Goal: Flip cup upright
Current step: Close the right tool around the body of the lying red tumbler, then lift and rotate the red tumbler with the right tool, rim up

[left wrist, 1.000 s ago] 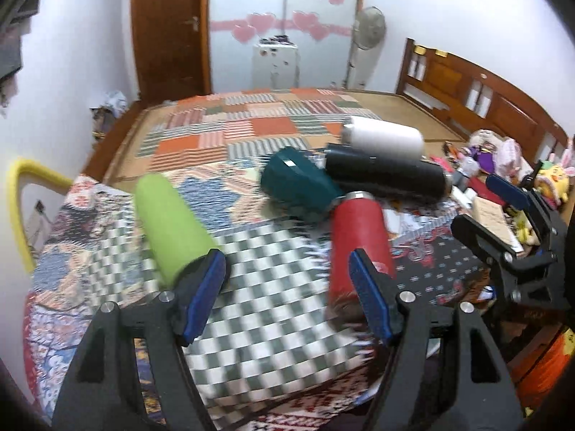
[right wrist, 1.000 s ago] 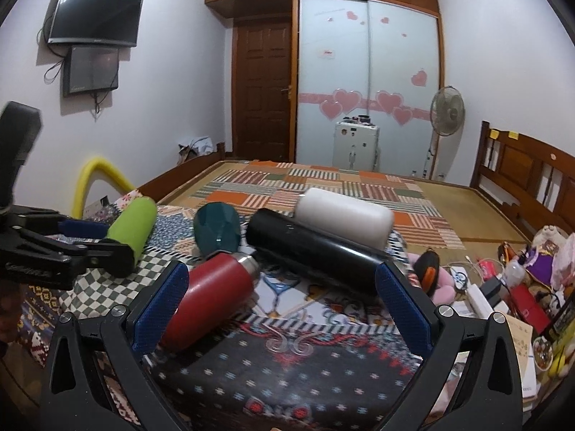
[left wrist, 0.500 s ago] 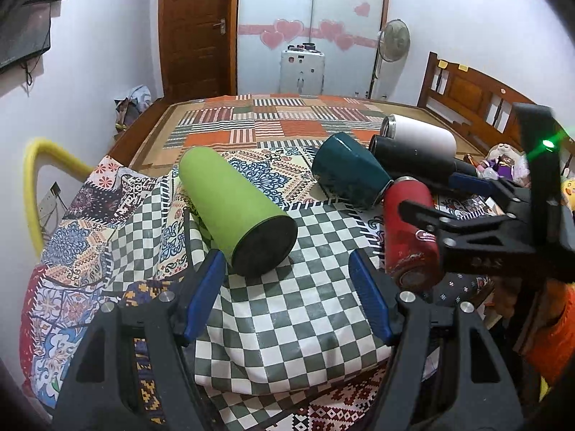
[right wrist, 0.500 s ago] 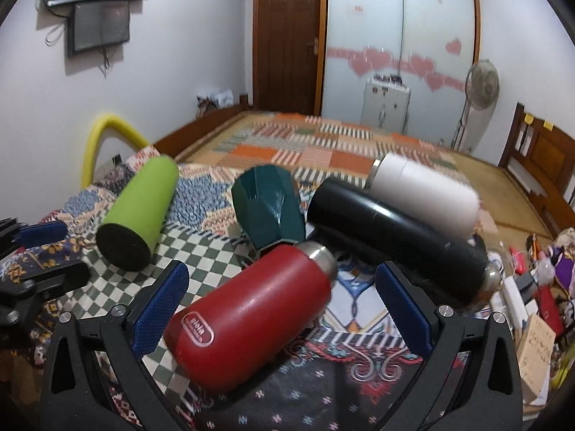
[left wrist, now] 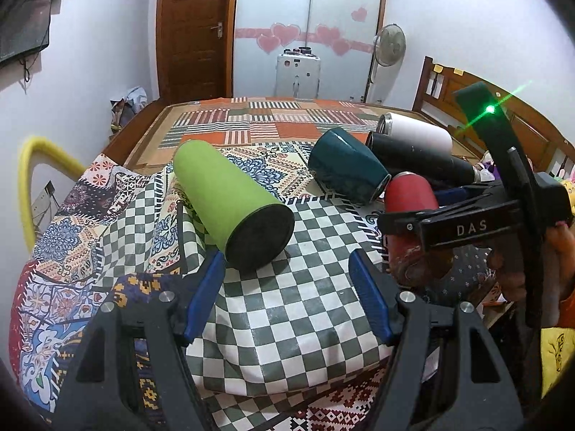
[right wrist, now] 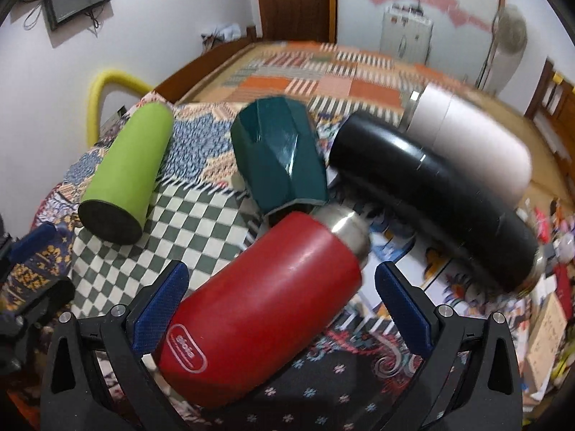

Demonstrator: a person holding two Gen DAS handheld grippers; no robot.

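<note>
The right gripper (right wrist: 280, 301), jaws spread wide, is straddling the toppled red bottle (right wrist: 266, 309) at lower centre, lining up to grip; the left gripper (left wrist: 287, 298) is gaping, empty.

My left gripper (left wrist: 287, 298) has black arms, blue ribbed pads and silver screws. The right gripper (right wrist: 280, 303) looks the same; at 3 o'clock its body carries white "DAS" letters.

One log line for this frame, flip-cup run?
phase: approach | left gripper: open, facing green cup | right gripper: open, straddling red bottle | all cups lying down
</note>
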